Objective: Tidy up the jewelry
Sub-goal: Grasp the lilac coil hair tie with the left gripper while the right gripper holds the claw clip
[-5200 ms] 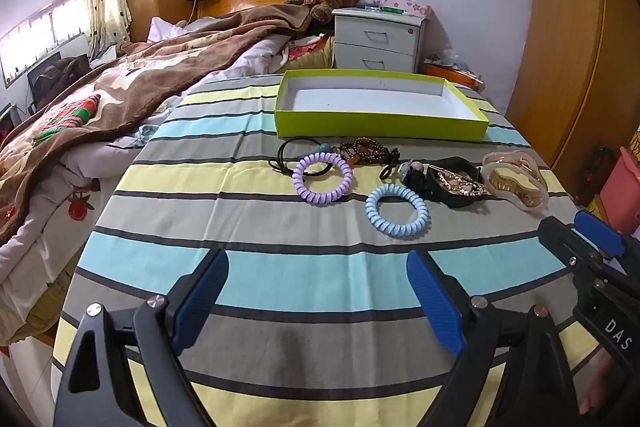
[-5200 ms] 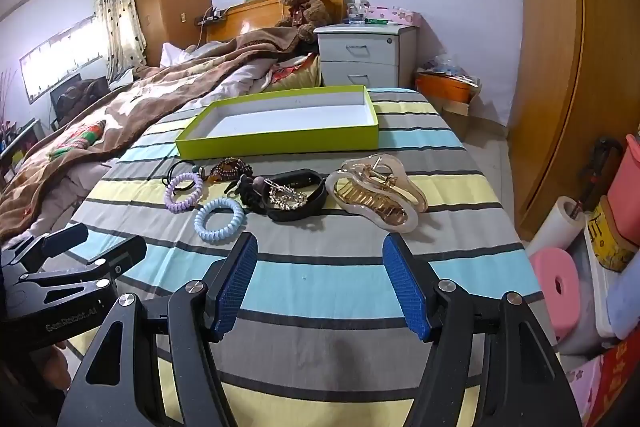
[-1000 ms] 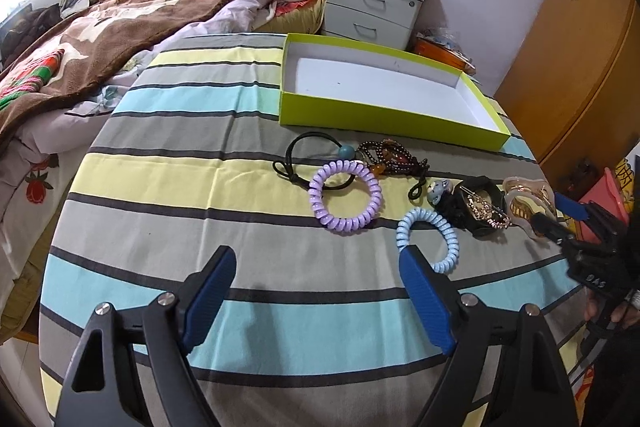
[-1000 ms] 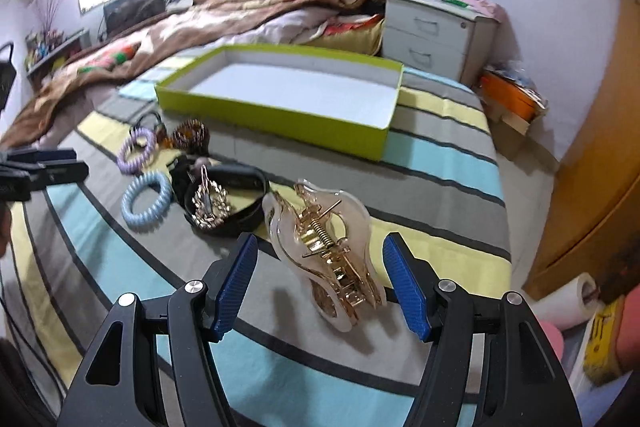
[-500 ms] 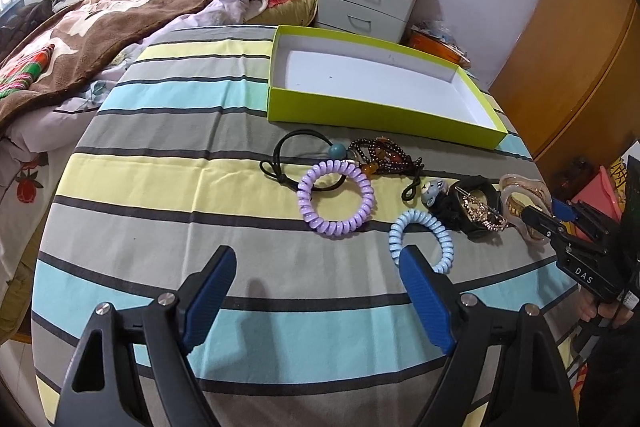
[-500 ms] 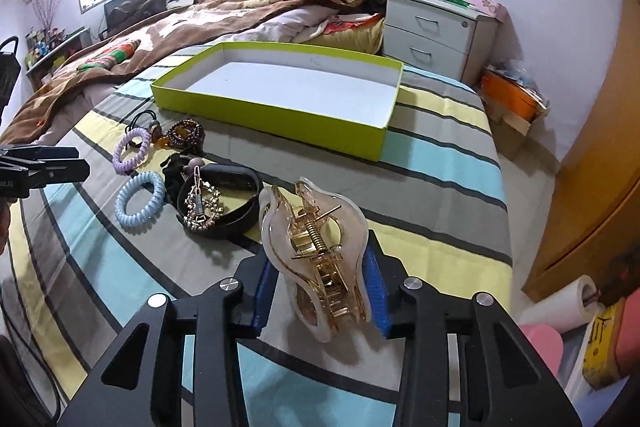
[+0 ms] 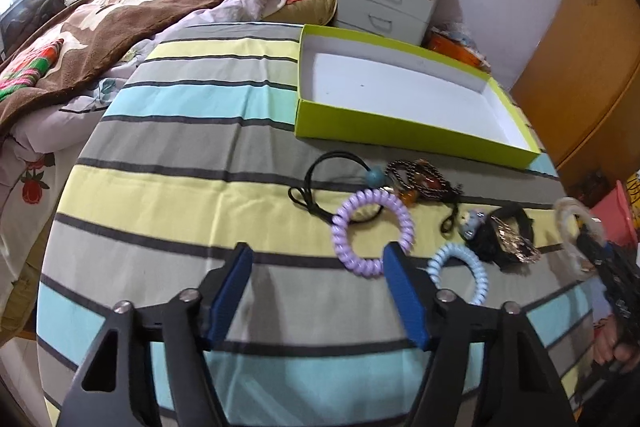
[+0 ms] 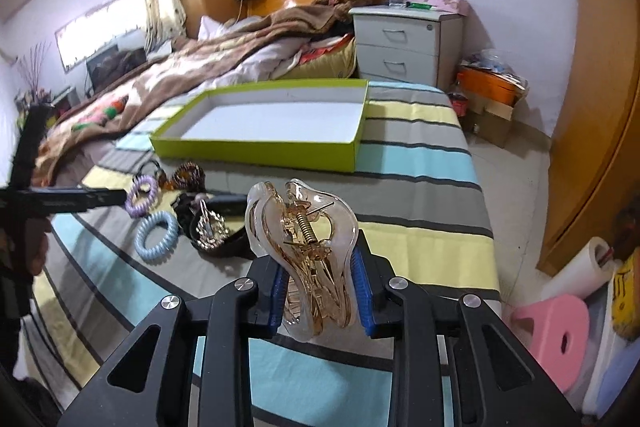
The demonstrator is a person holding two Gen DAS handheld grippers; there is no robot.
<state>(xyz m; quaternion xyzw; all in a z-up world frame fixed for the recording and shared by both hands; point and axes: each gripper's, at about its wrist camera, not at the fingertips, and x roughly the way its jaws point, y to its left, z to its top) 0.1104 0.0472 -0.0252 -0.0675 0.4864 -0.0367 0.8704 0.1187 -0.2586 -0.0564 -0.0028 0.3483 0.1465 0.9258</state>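
Right wrist: fingers (image 8: 362, 283) around hair claw (image 8: 304, 251)

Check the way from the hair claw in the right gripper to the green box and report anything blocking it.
Nothing visible blocks it. The right gripper is closing on the hair claw; only bare striped bedspread lies before the empty green box. The other accessories lie off to the left.

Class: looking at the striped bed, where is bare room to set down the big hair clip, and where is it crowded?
Free: the whole white floor of the green box, and the striped cover left of the purple hair tie. Crowded: the row from that tie past the blue hair tie to the black hair clip.
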